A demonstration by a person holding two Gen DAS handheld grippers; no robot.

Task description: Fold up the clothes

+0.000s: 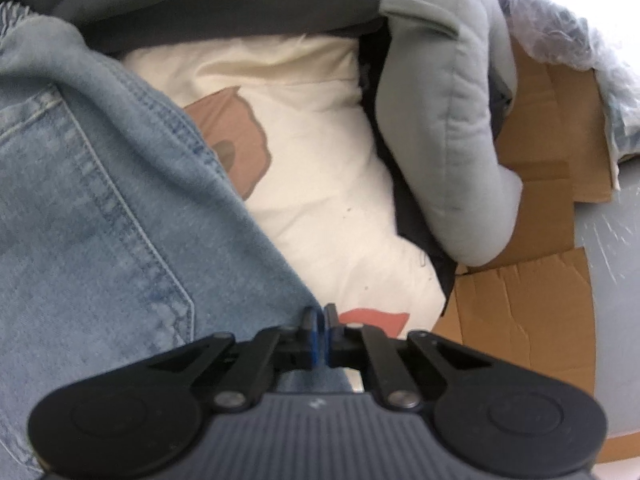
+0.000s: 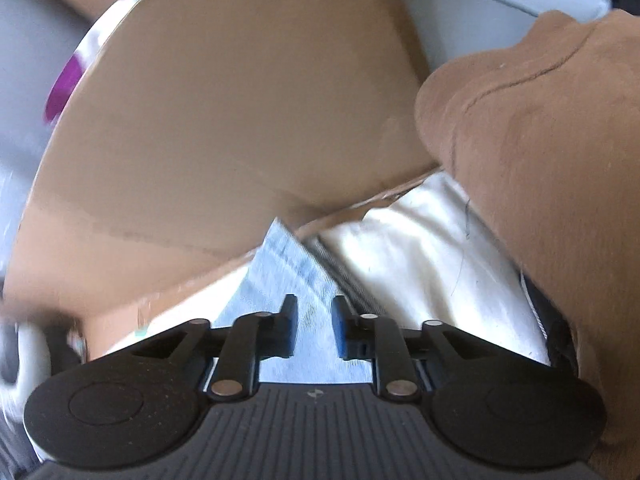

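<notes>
Left wrist view shows the left gripper [image 1: 320,328] at the lower middle of the frame with its blue-padded fingers pressed together, right at the edge of the light blue jeans [image 1: 100,200] that fill the left half. Whether a pinch of denim sits between the pads I cannot tell; the jaws meet at the hem, which suggests a corner is being taken to draw the jeans over for a fold. Right of the jeans lies a cream T-shirt [image 1: 312,168] with a brown and red print, and beyond it a grey sweatshirt [image 1: 452,128] bunched in the upper right, over flattened cardboard [image 1: 532,280]. These look like the pile waiting its turn.

Right wrist view has the right gripper [image 2: 314,328] at the lower middle, its fingers apart with a strip of the same pale denim showing in the gap; the pads do not press on it. A brown garment [image 2: 540,180] crowds the right side and a cardboard sheet [image 2: 224,120] fills the upper left, with cream cloth between.

No brand, label or legible writing shows in either view.
</notes>
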